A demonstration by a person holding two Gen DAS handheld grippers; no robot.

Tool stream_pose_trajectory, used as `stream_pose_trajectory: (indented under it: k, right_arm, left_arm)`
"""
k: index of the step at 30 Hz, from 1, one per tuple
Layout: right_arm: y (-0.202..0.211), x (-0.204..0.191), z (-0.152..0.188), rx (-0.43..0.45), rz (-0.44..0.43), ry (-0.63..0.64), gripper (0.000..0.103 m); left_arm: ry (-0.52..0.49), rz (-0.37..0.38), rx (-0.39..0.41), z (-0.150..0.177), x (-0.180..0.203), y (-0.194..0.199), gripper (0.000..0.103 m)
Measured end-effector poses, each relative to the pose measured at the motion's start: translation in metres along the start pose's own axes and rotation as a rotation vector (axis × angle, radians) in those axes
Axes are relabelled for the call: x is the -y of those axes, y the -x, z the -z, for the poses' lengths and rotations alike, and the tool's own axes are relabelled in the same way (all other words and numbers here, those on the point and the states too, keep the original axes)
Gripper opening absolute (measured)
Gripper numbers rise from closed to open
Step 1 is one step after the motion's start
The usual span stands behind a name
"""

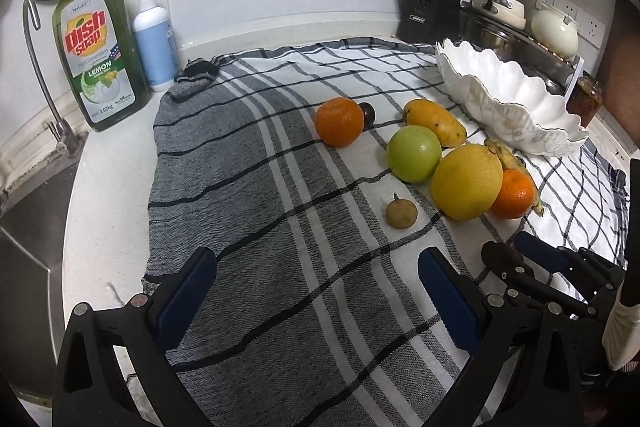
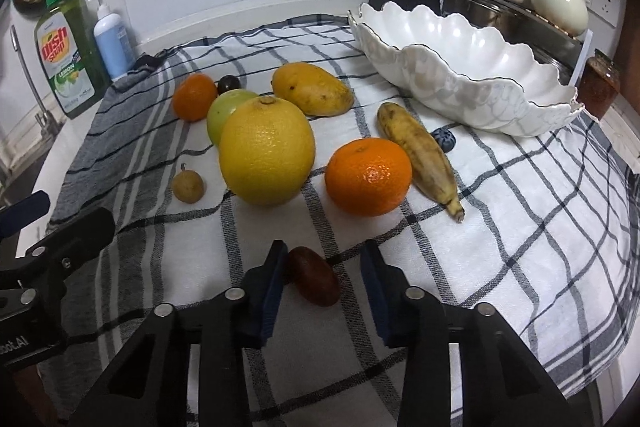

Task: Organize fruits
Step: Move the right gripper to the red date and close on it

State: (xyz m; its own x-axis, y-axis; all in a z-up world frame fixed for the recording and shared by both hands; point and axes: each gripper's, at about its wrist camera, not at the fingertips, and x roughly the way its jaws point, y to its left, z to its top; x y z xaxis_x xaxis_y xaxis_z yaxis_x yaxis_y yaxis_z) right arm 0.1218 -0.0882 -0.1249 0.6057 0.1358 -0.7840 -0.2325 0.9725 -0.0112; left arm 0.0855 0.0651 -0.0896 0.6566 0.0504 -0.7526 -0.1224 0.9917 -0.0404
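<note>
A kitchen worktop (image 1: 112,187) is draped with a grey, white and black checked cloth (image 2: 520,247), and the fruit lies scattered across it. The right claw (image 2: 322,283) is low over the cloth with its blue-padded jaws straddling a small dark reddish-brown oblong fruit (image 2: 314,281); the left pad looks to be touching it, a gap shows at the right pad, so the jaws stand released and not clamped on it. The left claw (image 1: 318,301) hangs nearby with its jaws spread wide over bare cloth, grasping nothing. Just past the right claw sit a bright orange mandarin (image 2: 368,177) and a large yellow round citrus (image 2: 267,151), with a small tan round longan-like fruit (image 2: 188,185) to the left of the citrus. A brown-spotted yellow banana (image 2: 420,153) lies beside the mandarin, and a small dark blue berry (image 2: 445,140) rests against the banana's far side. Behind the citrus are a green round apple (image 2: 224,111), a second orange mandarin (image 2: 194,97), a small dark purple round fruit (image 2: 229,83) and a yellow-orange mango (image 2: 312,89). A white scalloped ceramic bowl (image 2: 480,83) stands at the right rear of the cloth, holding no fruit. Along the back stand a green dish soap bottle (image 1: 100,51), a white and blue pump bottle (image 1: 154,39) and a black knife block (image 1: 430,3).
</note>
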Motion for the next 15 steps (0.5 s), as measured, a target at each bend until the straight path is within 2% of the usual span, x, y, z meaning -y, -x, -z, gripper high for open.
stream_pose_trajectory:
  k: [2, 7, 15]
  right_arm:
    - [0.001, -0.001, 0.0, 0.0, -0.009, 0.002, 0.024]
    - [0.005, -0.002, -0.001, 0.005, -0.02, -0.006, 0.024]
    - [0.025, 0.006, -0.006, 0.063, -0.009, -0.035, 0.024]
  left_arm:
    - [0.0, -0.001, 0.002, 0.0, 0.0, 0.0, 0.103]
    - [-0.003, 0.001, 0.007, -0.001, 0.0, 0.003, 0.103]
    - [-0.019, 0.011, 0.022, -0.004, 0.005, 0.009, 0.103]
